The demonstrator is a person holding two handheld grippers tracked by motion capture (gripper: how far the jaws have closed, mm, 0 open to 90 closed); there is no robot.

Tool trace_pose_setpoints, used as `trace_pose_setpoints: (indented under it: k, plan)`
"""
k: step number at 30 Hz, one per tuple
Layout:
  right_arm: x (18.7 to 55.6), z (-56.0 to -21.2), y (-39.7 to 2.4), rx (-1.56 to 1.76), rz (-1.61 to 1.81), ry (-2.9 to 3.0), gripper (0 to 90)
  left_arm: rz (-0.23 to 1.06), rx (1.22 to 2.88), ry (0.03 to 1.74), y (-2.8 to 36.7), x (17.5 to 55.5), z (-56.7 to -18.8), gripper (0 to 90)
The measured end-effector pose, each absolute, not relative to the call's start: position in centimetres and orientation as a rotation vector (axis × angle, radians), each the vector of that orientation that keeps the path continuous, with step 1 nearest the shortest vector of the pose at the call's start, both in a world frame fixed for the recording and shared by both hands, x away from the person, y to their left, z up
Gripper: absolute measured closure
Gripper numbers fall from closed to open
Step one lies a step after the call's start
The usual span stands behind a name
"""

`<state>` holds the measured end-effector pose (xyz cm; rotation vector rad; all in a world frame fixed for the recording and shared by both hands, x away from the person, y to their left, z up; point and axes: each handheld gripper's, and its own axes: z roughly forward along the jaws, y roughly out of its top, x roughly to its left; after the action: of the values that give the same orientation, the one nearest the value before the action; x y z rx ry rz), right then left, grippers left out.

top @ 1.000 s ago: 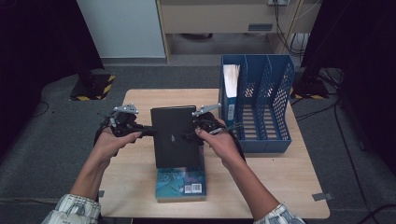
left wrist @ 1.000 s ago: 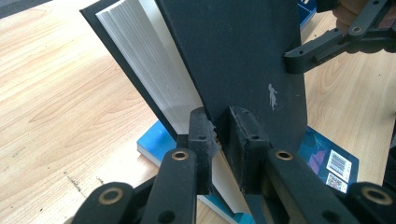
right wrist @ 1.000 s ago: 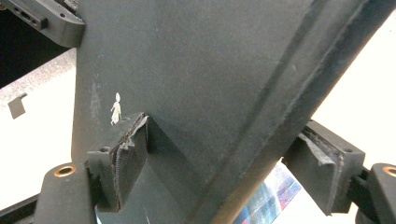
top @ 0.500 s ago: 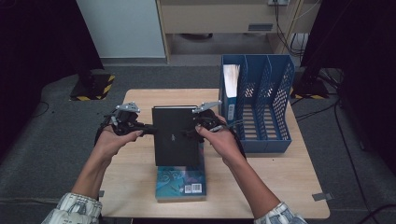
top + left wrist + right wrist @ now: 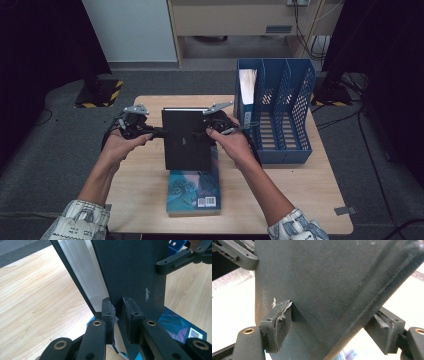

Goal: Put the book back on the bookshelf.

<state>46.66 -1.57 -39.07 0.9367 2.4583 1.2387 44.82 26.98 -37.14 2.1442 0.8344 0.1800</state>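
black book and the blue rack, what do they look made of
Black book: matte cover, probably cloth or textured board, going by the dull surface with pale scuffs; white paper pages show along one edge in the left gripper view. Blue rack: most likely moulded plastic, with an even blue colour and slotted, perforated walls.

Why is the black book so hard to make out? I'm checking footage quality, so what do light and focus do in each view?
High view: dim surroundings, soft focus, black book reads as a flat dark slab. Left gripper view: bright and sharp, white page edges and wood grain of the table clear. Right gripper view: table behind blown out white, the cover grainy and near.
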Motion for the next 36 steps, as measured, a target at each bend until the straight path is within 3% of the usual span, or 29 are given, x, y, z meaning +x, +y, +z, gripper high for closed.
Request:
trace_pose_setpoints:
  k: [21,36]
  plan:
    - [42.1,-37.8,-2.3,0.734,1.224,2.470,25.1,0.223,2.069,0.797,27.6,39.5,-37.9,79.3]
    - [42.1,-37.1,-1.6,0.668,1.237,2.506,25.8,0.228,2.100,0.768,27.6,38.7,-37.8,79.5]
